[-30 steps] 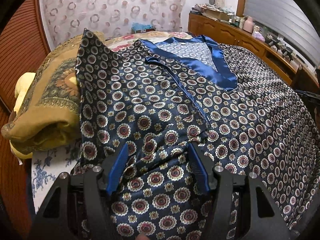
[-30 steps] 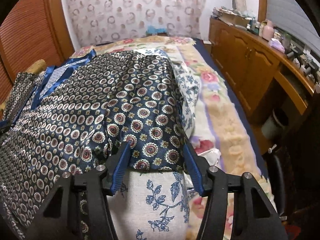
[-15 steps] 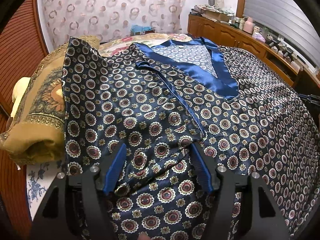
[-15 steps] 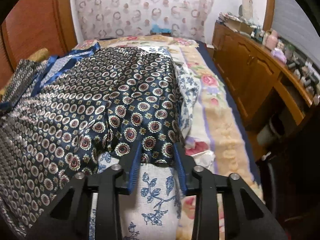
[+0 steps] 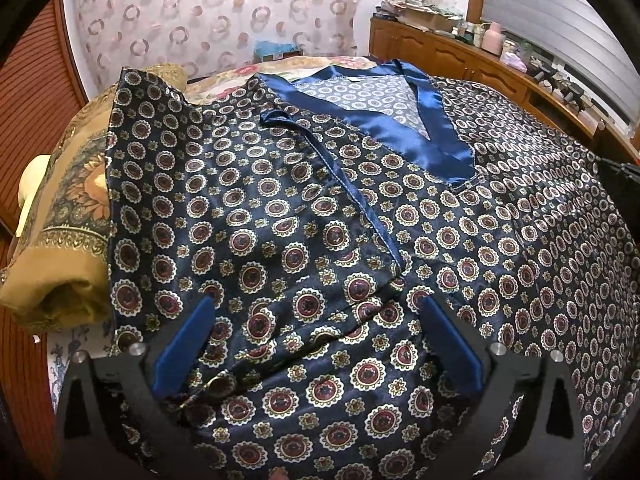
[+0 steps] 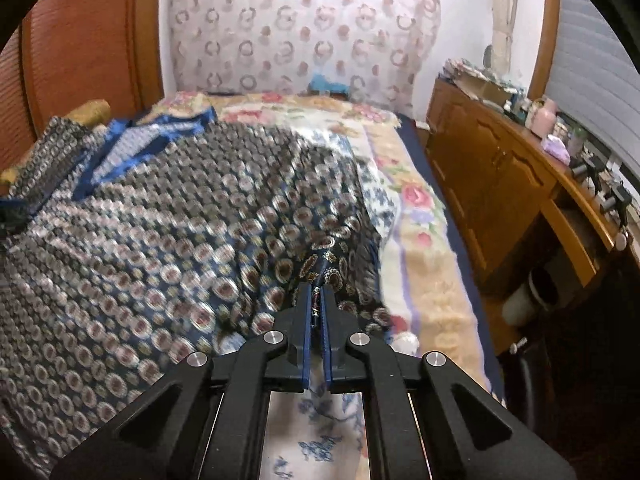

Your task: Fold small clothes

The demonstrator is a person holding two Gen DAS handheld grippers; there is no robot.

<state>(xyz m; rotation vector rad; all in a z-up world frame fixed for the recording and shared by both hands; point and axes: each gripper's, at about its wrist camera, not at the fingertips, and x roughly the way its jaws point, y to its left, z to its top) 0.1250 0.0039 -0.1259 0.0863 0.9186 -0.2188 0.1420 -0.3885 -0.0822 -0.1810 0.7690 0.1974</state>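
A navy satin shirt point(image 5: 500, 240) with round medallion print and a plain blue V collar point(image 5: 436, 136) lies spread on the bed. Its left sleeve is folded inward over the body. My left gripper point(image 5: 316, 312) is open, its blue fingers straddling the folded sleeve cloth low over the shirt. In the right wrist view the same shirt point(image 6: 160, 248) fills the left half, blurred by motion. My right gripper point(image 6: 318, 294) is shut on the shirt's right edge, which is pulled up into a ridge between the fingers.
A mustard patterned blanket point(image 5: 60, 240) lies folded at the shirt's left. The bed point(image 6: 424, 264) has a floral cover and a blue-and-white cloth under the shirt. A wooden cabinet point(image 6: 500, 184) with clutter on top runs along the right side. A curtain hangs behind.
My right gripper has closed from open onto the shirt's right edge and has lifted it. My left gripper has opened wider and has moved slightly over the folded sleeve.
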